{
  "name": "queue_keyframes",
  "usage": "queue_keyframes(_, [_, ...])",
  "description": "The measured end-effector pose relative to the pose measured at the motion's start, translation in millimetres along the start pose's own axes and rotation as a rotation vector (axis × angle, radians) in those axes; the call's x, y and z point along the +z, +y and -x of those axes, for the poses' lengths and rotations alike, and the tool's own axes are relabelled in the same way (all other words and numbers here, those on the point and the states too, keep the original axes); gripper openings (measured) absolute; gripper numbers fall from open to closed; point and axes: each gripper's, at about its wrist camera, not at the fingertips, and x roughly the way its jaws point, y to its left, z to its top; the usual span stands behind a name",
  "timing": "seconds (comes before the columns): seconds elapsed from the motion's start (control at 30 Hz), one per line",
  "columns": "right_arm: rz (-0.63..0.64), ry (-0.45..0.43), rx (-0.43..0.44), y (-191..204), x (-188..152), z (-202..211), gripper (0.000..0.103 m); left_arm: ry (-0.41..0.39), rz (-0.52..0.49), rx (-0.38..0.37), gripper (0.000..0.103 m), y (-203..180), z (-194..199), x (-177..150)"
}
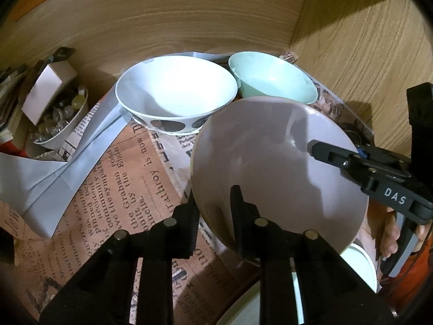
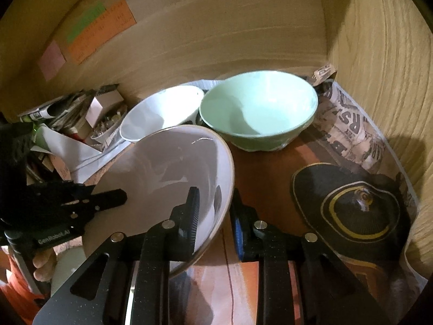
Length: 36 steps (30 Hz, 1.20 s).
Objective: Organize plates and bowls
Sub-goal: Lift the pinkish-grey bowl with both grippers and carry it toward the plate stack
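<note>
A pale mauve bowl (image 1: 276, 168) is held tilted above the newspaper-lined shelf by both grippers. My left gripper (image 1: 213, 203) is shut on its left rim, one finger inside and one outside. My right gripper (image 2: 215, 205) is shut on its right rim (image 2: 224, 189) the same way; it also shows in the left wrist view (image 1: 333, 154). The bowl fills the lower left of the right wrist view (image 2: 162, 173). Behind it stand a white bowl with dark spots (image 1: 176, 94) and a mint green bowl (image 1: 273, 78), side by side against the back wall; both show in the right wrist view (image 2: 159, 113) (image 2: 257, 111).
Wooden cupboard walls (image 1: 351, 40) close the back and right. A small bowl of glass beads (image 1: 59, 119) and folded grey paper (image 1: 54, 178) lie at the left. White dishes (image 1: 360, 265) sit below the held bowl. A black and gold round mat (image 2: 349, 208) lies at the right.
</note>
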Motion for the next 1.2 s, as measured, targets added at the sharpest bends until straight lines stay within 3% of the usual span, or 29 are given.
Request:
queue_keyframes(0.8, [0.063,-0.143,0.024,44,1,59,0.020,-0.180,0.019,0.015,0.021,-5,79,-16])
queue_keyframes(1.2, [0.106,-0.167,0.076,78,-9,68,0.020,-0.273,0.057,0.069,0.021,8,125,-40])
